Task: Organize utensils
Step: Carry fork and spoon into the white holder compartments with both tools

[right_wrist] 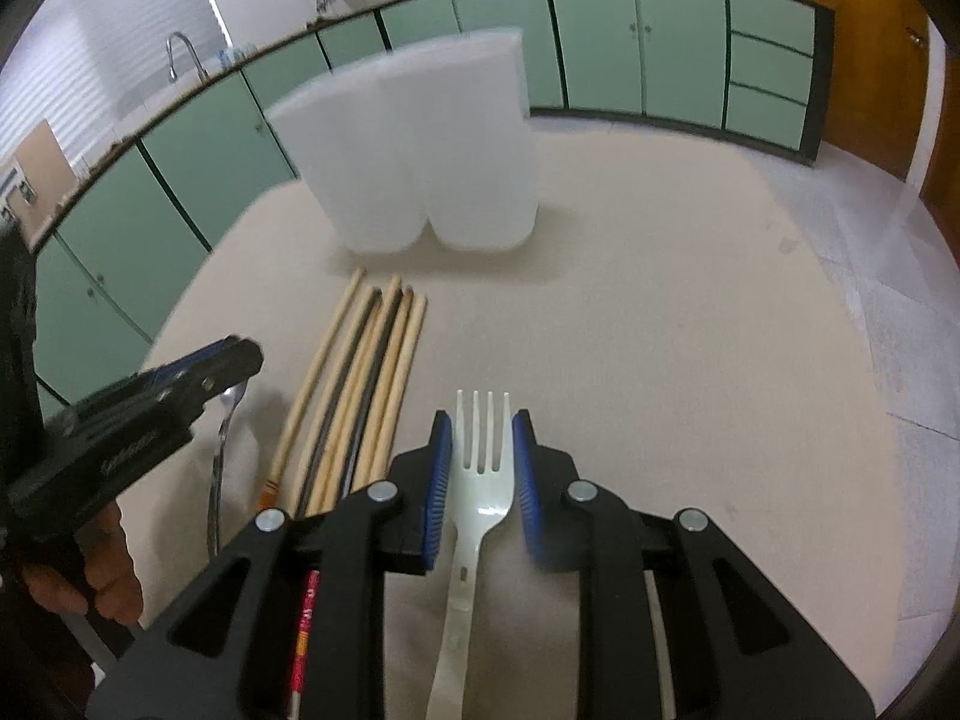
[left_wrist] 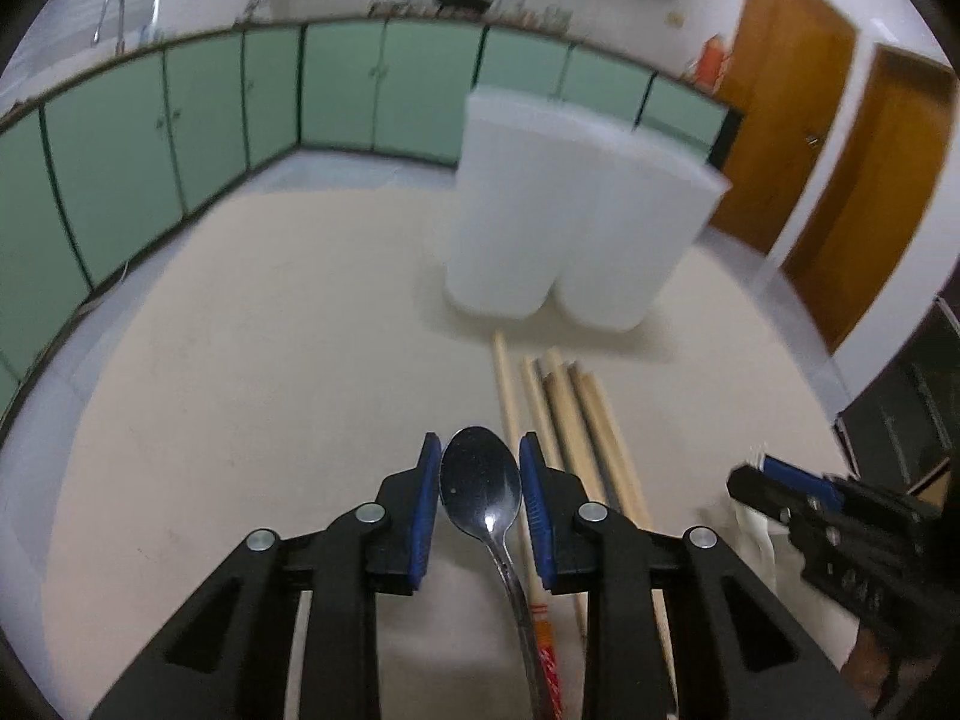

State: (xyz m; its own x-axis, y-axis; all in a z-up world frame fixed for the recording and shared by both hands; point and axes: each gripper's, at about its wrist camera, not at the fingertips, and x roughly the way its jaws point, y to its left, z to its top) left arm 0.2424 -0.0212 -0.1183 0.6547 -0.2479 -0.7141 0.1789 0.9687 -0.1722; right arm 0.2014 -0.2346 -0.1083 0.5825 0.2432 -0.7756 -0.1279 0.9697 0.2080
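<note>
Left gripper: we see our blue-padded jaws standing apart on either side of a metal spoon's bowl, with a sliver of gap at each pad, so we read them as open around it and not clamping.
Spoon: its bowl lies between our left pads, and its handle runs back toward the camera beneath the gripper body. In the right wrist view the same spoon appears under the tip of the left gripper.
Right gripper: our jaws are spread here too, flanking the head of a pale plastic fork without visibly touching it.
Fork: tines point away from us toward the white holder, and the handle passes back under the gripper. It lies flat on the table, just right of the chopsticks.
Chopsticks: a bundle of wooden sticks, with at least one dark one among them, lies side by side between spoon and fork. In the left view they sit just right of the spoon.
Utensil holder: a white two-lobed container stands upright beyond the chopstick tips, apart from them. It is blurred, so we cannot see inside it.
Table: a beige surface carries everything.
Cabinets: green doors line the far walls.
</note>
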